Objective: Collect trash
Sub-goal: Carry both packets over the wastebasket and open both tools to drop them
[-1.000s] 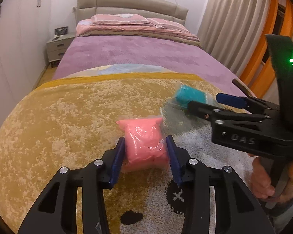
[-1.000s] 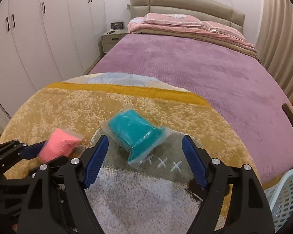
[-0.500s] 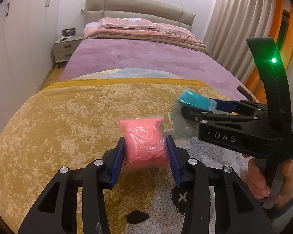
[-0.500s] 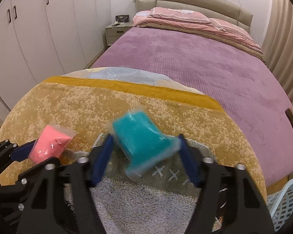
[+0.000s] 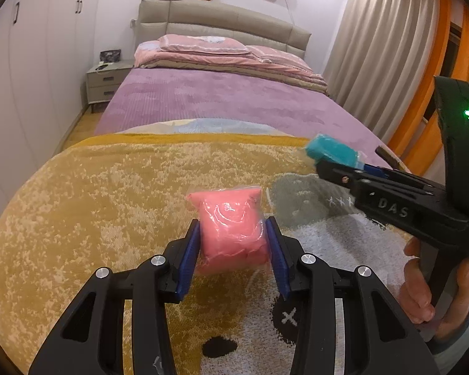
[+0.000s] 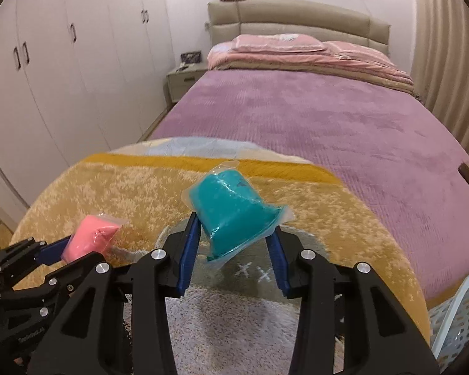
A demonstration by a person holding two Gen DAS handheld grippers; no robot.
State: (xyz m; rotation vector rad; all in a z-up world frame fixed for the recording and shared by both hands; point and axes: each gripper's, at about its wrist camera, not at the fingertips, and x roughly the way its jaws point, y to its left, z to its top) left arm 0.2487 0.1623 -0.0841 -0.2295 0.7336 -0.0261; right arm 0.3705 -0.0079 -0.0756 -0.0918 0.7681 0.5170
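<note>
A pink plastic-wrapped packet (image 5: pixel 228 215) is pinched between the blue pads of my left gripper (image 5: pixel 233 223), which is shut on it just above the yellow blanket (image 5: pixel 93 203). The right wrist view shows the same pink packet (image 6: pixel 92 234) at the lower left, inside the left gripper (image 6: pixel 78 245). A teal wrapped packet (image 6: pixel 231 209) sits between the pads of my right gripper (image 6: pixel 234 225). Its jaws are closing and both pads press the packet's sides. The packet hangs clear of the blanket. From the left wrist, the teal packet (image 5: pixel 330 151) sticks out of the right gripper (image 5: pixel 336 161) at the right.
The yellow blanket with a grey and white pattern lies over the foot of a purple-covered bed (image 6: pixel 312 118). A white mesh basket (image 6: pixel 453 318) stands at the lower right, beside the bed. A hand (image 5: pixel 422 293) grips the right tool's handle. White wardrobes (image 6: pixel 47 78) line the left wall.
The right gripper's jaws closed in from wide open onto the teal packet, which rose off the blanket. The left gripper kept its hold on the pink packet and barely moved.
</note>
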